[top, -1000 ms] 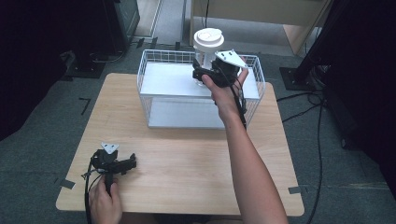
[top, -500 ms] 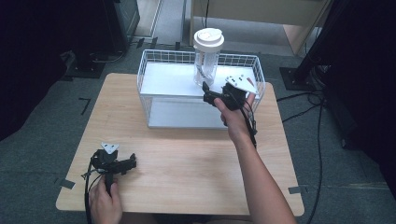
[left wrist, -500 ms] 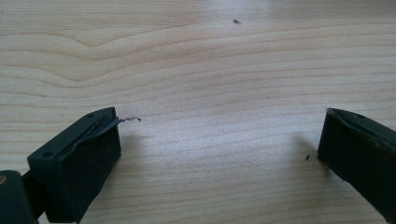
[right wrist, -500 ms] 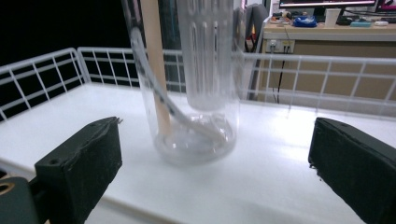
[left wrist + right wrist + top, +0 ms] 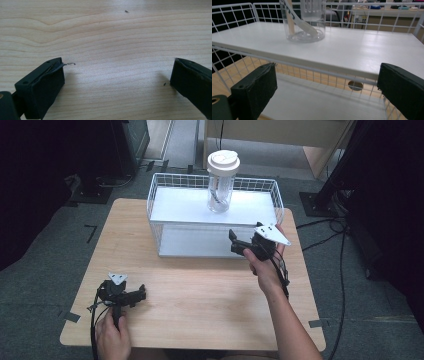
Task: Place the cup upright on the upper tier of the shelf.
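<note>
A light wooden table (image 5: pixel 200 320) stands on grey carpet, with dark equipment stands and cables around it and a wooden cabinet behind. At the table's far edge sits a white wire rack (image 5: pixel 165 187) with two white shelves, one above the other.

The jar (image 5: pixel 221 182) stands upright on the upper shelf, near the rack's back edge and about midway along it. The right gripper (image 5: pixel 234 243) hangs just in front of the rack's front right part, jaws pointing toward the rack, well apart from the jar and lower than it. Its jaws stand wide with nothing between them; in the right gripper view (image 5: pixel 327 85) they frame the front edge of the upper shelf, with the jar (image 5: pixel 302 22) beyond.

The jar is clear plastic with a wide white lid on top. Inside it lean a pale stick and a white spoon-like piece.

The left gripper (image 5: pixel 142 293) rests near the table's front left corner, jaws spread wide over bare wood (image 5: pixel 117 75), holding nothing.
</note>
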The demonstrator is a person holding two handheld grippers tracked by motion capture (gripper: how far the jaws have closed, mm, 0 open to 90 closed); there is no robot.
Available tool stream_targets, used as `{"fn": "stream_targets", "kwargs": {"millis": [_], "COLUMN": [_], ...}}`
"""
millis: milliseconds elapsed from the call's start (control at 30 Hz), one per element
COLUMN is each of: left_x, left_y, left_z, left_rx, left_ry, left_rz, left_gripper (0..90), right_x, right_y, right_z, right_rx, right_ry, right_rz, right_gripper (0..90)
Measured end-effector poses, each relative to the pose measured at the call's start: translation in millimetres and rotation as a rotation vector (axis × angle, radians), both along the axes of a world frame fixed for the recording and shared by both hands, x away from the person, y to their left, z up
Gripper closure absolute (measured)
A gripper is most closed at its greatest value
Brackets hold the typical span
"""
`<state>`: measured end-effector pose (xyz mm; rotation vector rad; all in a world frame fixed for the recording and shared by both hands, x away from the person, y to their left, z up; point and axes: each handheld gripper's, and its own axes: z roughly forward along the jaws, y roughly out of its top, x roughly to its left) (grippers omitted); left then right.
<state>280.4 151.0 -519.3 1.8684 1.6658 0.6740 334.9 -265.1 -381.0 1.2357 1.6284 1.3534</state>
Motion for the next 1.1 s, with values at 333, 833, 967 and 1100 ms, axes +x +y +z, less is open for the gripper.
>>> {"fn": "stream_targets", "kwargs": {"millis": [333, 833, 967, 1100], "left_x": [-0.1, -0.1, -0.1, 0.0], "left_y": [0.0, 0.0, -0.1, -0.1], "left_z": [-0.1, 0.0, -0.1, -0.1], "left_rx": [0.000, 0.000, -0.002, -0.002], "left_ry": [0.000, 0.001, 0.000, 0.000], "left_rz": [0.000, -0.001, 0.001, 0.000], "left_gripper": [0.0, 0.0, 0.0, 0.0], "right_x": [-26.9, -69.3, -84.5, -97.6], "right_y": [-39.3, -94.1, -108.4, -121.6], "right_z": [-36.1, -81.5, -95.6, -105.4], "right_rx": [0.006, -0.005, -0.021, -0.023], "right_ry": [0.062, 0.158, 0.199, 0.226], "right_rz": [-0.069, -0.170, -0.202, -0.228], "right_gripper": [2.8, 2.8, 2.8, 2.8]}}
